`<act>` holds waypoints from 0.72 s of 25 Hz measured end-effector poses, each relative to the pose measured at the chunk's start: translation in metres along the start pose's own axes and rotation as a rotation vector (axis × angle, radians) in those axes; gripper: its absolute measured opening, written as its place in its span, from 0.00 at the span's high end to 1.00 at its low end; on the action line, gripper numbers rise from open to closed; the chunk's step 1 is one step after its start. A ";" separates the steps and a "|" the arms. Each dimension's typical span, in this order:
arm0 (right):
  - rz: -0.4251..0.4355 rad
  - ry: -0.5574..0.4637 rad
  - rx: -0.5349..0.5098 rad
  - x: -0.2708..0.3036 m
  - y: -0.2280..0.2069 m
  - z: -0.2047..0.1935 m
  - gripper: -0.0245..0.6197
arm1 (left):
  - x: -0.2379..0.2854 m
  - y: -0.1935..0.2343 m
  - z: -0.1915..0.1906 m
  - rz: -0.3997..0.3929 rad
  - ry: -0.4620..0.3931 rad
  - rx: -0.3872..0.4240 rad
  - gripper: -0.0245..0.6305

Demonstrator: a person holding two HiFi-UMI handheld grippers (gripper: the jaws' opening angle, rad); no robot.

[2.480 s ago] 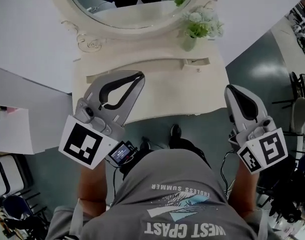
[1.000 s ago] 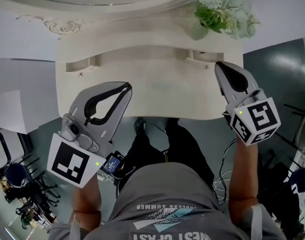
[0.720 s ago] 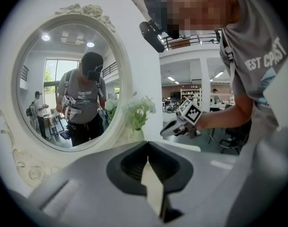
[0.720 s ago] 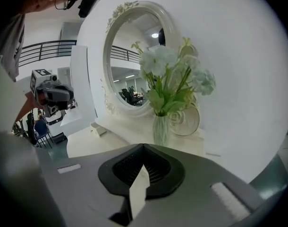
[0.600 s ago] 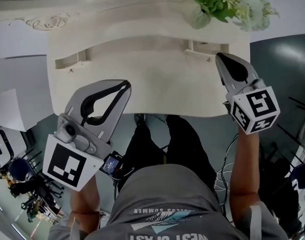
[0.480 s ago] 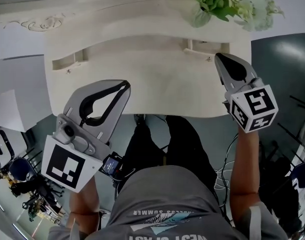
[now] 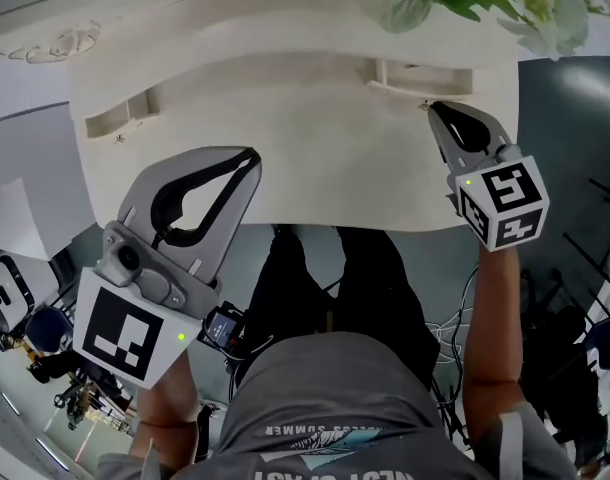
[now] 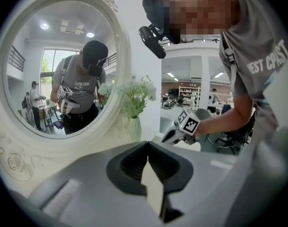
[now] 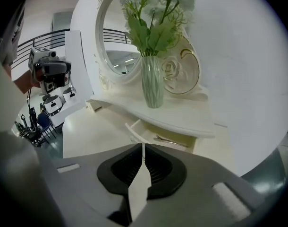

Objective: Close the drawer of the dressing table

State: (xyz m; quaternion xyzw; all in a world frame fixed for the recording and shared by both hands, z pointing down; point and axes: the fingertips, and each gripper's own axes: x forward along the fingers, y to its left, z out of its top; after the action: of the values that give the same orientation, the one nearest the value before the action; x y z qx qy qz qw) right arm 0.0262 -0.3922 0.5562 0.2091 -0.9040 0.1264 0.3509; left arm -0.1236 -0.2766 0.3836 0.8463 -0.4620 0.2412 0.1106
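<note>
Drawer of the dressing table stands pulled out beneath the upper shelf, directly ahead of the right gripper and just past its tips. Something thin and metallic lies inside, not identifiable. The right fingers are pressed together with nothing between them. In the head view this gripper's tips sit just beside the drawer's front panel; whether they touch it cannot be told. The panel's long axis runs crosswise to the fingers, so the drawer slides away from them, toward the vase. The left gripper hangs over the near edge of the tabletop, well apart from the drawer, its fingers likewise pressed together and empty. Judgement: the right gripper is the nearer, and a straight forward push on the panel should close the drawer.
</note>
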 end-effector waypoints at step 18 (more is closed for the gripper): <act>-0.024 0.067 -0.078 0.022 -0.002 -0.028 0.86 | 0.026 0.004 -0.030 -0.012 0.024 -0.056 0.96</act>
State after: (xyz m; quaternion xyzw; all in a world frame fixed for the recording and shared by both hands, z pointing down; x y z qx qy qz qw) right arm 0.0290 -0.3895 0.5919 0.2016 -0.8934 0.0938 0.3904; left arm -0.1239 -0.2855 0.4226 0.8426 -0.4620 0.2378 0.1414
